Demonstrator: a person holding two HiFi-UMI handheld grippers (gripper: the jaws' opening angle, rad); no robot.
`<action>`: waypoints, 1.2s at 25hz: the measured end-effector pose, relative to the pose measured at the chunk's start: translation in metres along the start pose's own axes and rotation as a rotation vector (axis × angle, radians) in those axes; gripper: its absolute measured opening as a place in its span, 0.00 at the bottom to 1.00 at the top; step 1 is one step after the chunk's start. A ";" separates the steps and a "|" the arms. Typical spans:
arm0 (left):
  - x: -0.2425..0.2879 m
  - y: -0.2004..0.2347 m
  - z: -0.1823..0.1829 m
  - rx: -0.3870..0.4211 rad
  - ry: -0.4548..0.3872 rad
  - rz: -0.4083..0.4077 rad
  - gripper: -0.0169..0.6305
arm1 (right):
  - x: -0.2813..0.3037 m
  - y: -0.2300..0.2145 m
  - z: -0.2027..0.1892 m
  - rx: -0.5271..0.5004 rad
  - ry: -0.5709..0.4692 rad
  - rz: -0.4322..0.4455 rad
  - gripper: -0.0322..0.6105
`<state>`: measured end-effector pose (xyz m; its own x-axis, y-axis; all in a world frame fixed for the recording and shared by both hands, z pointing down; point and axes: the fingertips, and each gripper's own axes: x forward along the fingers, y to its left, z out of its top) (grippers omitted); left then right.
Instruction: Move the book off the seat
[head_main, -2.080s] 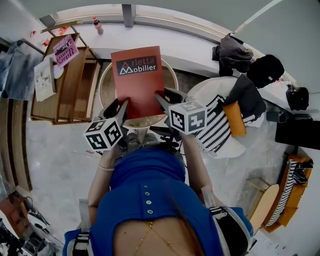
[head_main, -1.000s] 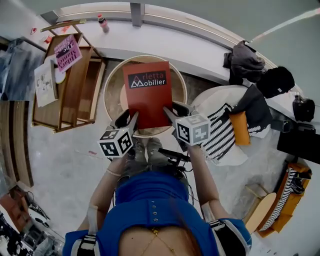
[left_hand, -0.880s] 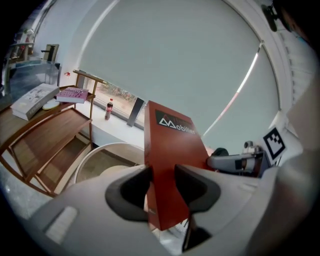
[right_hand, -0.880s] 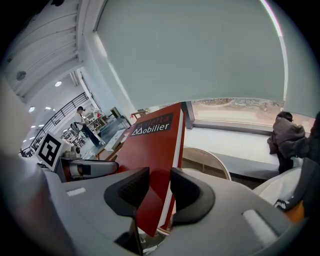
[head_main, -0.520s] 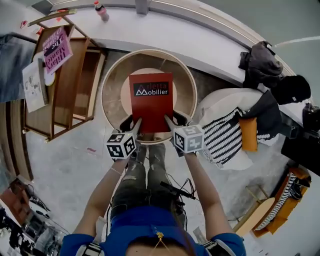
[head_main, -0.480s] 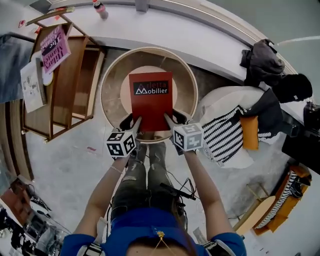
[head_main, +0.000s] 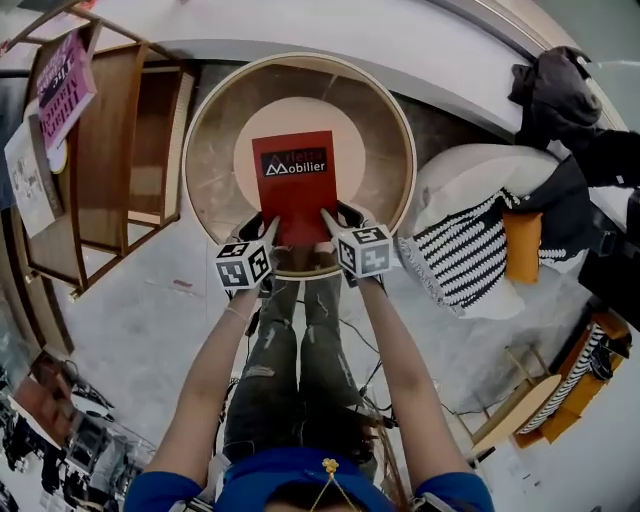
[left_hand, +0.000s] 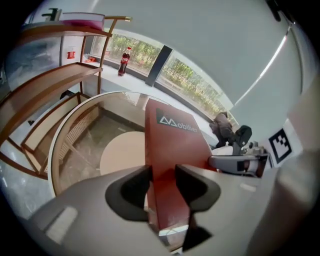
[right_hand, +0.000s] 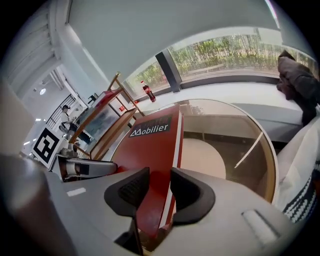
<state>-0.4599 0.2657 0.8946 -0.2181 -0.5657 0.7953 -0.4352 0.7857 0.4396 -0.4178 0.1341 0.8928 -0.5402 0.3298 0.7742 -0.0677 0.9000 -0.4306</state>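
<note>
Head view looks down past the person's legs to the left hand-held gripper (head_main: 266, 226) and the right hand-held gripper (head_main: 334, 216), each clenched on a near corner of the flat red book (head_main: 294, 180). Both gripper views show the jaws pressing its cover from either side. The book sits over the round wood-rimmed glass tabletop (head_main: 409, 160); whether it touches the glass I cannot tell. It is well clear of the white rounded seat (head_main: 470, 185) with its black-and-white striped throw (head_main: 455, 265) to the right, so the move looks mostly done, with setting down and letting go left. Nothing on the glass blocks the way. Farther off stand a wooden shelf unit (head_main: 110, 150), a heap of dark clothing (head_main: 555, 95) and a cola bottle (left_hand: 123, 61).
</note>
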 end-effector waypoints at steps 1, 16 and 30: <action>0.004 0.004 -0.003 0.002 0.011 0.005 0.26 | 0.006 -0.002 -0.005 0.015 0.005 -0.001 0.26; 0.038 0.016 -0.034 0.036 0.149 -0.033 0.28 | 0.030 -0.023 -0.049 0.129 0.054 -0.040 0.26; 0.038 0.016 -0.033 0.026 0.157 -0.042 0.29 | 0.029 -0.023 -0.048 0.137 0.038 -0.060 0.26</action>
<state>-0.4465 0.2647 0.9455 -0.0606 -0.5503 0.8328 -0.4640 0.7542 0.4646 -0.3911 0.1371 0.9473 -0.4994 0.2897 0.8165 -0.2141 0.8720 -0.4403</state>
